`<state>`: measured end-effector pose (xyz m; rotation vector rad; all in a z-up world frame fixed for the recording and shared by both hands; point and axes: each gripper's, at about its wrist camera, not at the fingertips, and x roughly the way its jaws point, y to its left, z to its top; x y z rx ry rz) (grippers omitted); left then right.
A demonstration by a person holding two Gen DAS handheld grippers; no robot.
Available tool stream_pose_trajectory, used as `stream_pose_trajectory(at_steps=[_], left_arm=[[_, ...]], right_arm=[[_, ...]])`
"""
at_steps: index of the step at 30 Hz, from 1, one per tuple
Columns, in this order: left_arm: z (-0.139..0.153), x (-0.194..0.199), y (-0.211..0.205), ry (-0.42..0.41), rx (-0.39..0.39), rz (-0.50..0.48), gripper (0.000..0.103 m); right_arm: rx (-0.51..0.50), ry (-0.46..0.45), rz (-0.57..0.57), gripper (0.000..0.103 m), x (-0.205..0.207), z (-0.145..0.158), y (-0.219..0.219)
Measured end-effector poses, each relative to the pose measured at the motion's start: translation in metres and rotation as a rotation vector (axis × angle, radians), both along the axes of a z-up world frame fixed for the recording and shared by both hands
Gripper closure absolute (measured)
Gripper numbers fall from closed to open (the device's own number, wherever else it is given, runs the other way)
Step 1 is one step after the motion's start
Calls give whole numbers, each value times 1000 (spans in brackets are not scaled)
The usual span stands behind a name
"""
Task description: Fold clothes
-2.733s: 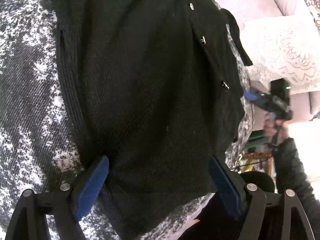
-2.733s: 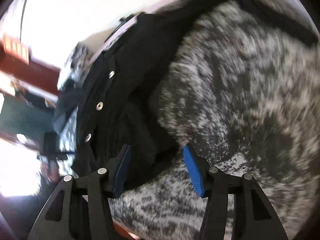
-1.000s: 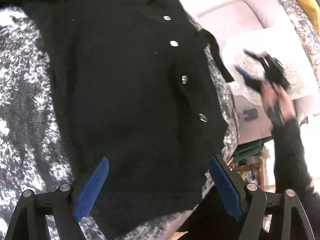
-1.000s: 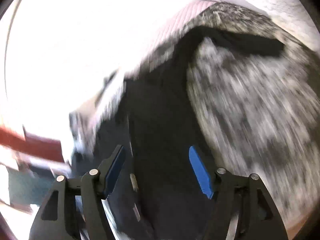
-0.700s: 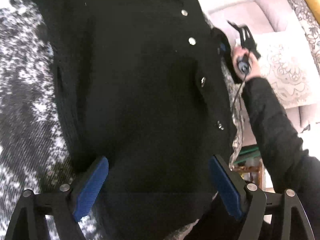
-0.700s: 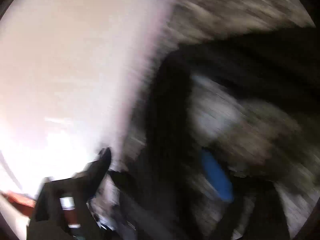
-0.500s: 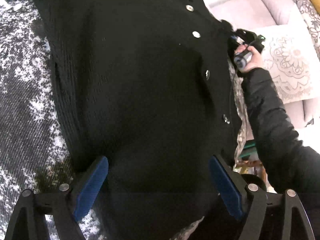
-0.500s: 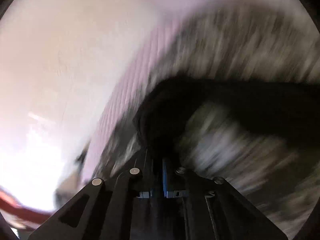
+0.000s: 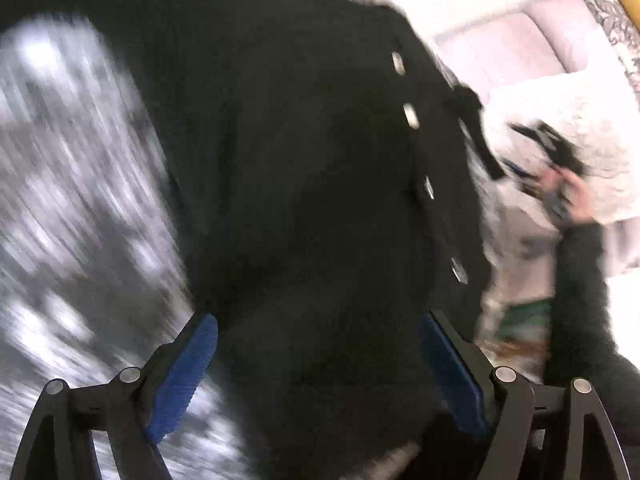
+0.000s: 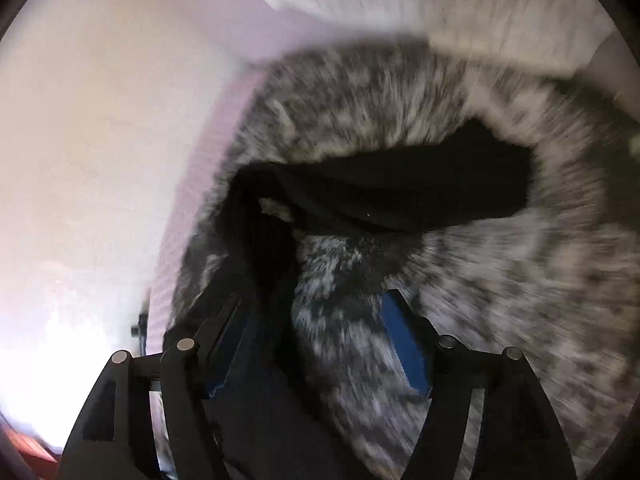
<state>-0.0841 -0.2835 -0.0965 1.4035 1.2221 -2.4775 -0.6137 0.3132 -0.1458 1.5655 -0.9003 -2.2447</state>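
Left wrist view: the left gripper (image 9: 318, 364) hangs over a black buttoned cardigan (image 9: 304, 184) spread on a grey-and-white mottled blanket (image 9: 76, 208). Its blue-padded fingers (image 9: 182, 376) stand spread wide, one over the garment's left edge, the other at the right; no fabric is pinched between them. A row of silver buttons (image 9: 411, 115) runs down the right side of the cardigan. Far right, the right gripper (image 9: 532, 160) appears blurred above a white patterned cushion (image 9: 568, 120), carried by a hand (image 9: 568, 196) in a dark sleeve (image 9: 576, 292). A pale pink sofa (image 9: 516, 48) lies beyond.

Right wrist view: the picture is motion-blurred. The right gripper (image 10: 316, 344) points down at the mottled blanket (image 10: 500, 280), jaws opening. The left finger (image 10: 228, 344) sits against black cardigan fabric (image 10: 260, 248); the right finger's blue pad (image 10: 404, 348) stands clear over the blanket. The pads press on nothing. A black sleeve of the cardigan (image 10: 420, 188) stretches across the blanket to the far right. The pale sofa surface (image 10: 100, 140) fills the left.
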Motion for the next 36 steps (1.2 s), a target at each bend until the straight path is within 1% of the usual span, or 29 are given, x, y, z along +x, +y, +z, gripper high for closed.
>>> stream_pose_trajectory(at_steps=[2,3,4,5,6,7,9,10,11,13,14,15,16,17,18,20,21,22,23,24,25,26,28,29,30,31,32,34,36], left_arm=[[25,-8,-12,-10,-145,38,16],[37,-15,-19,-23,-218,56,16],[49,-24,-23,-33,-308,62,16],[59,-38,-28,-51,-435,61,16],[59,-48,-36,-89,-554,56,16],[56,-61,-40,-158,-683,59,16],[34,-69,-59,-278,-731,92,16],[22,-73,-68,-338,-751,109,17],[15,-70,-75,-341,-693,133,17],[2,-63,-87,-340,-565,182,17],[2,-60,-85,-319,-533,197,18],[11,-48,-85,-270,-503,224,18],[20,-42,-85,-238,-492,247,18],[34,-21,-89,-193,-482,303,18],[45,-2,-95,-166,-477,355,18],[66,35,-121,-134,-475,465,18],[77,56,-138,-122,-476,528,18],[89,76,-155,-110,-476,591,18],[97,96,-173,-108,-472,659,18],[104,116,-191,-107,-466,728,18],[112,136,-209,-105,-460,797,18],[113,152,-221,-112,-442,850,18],[111,184,-229,-95,-383,952,18],[103,201,-230,-69,-317,994,18],[95,218,-230,-41,-249,1034,18],[85,226,-231,-6,-178,1052,18],[77,230,-231,10,-143,1059,18],[61,238,-232,41,-78,1072,18],[51,240,-236,75,-74,1106,18]], right_arm=[[47,125,44,36,14,34,-5],[71,198,119,42,13,52,-18],[86,264,225,55,11,66,-40],[84,313,324,61,9,75,-65],[71,352,427,67,8,81,-96],[89,378,547,80,7,82,-137],[198,403,713,95,6,71,-209],[260,404,778,96,6,58,-244],[330,391,823,97,6,39,-275],[456,323,821,98,-12,-13,-320],[516,285,810,103,-24,-42,-341],[518,313,771,103,-31,-55,-351],[488,333,736,103,-35,-60,-353],[442,311,727,102,-33,-61,-349],[378,290,723,93,-28,-58,-341],[250,304,764,92,1,-47,-320],[185,318,791,89,18,-41,-309],[133,330,820,78,37,-36,-297],[83,333,846,73,59,-32,-282],[28,326,862,61,82,-27,-267],[-29,312,874,51,104,-23,-252],[-85,295,886,49,125,-21,-237],[-185,263,905,48,164,-23,-213],[-219,252,912,48,184,-24,-203],[-217,243,933,47,203,-26,-200],[-197,233,964,45,220,-31,-202],[-173,238,996,44,235,-36,-205],[-143,266,1041,44,258,-46,-215],[-138,274,1079,44,275,-49,-224]])
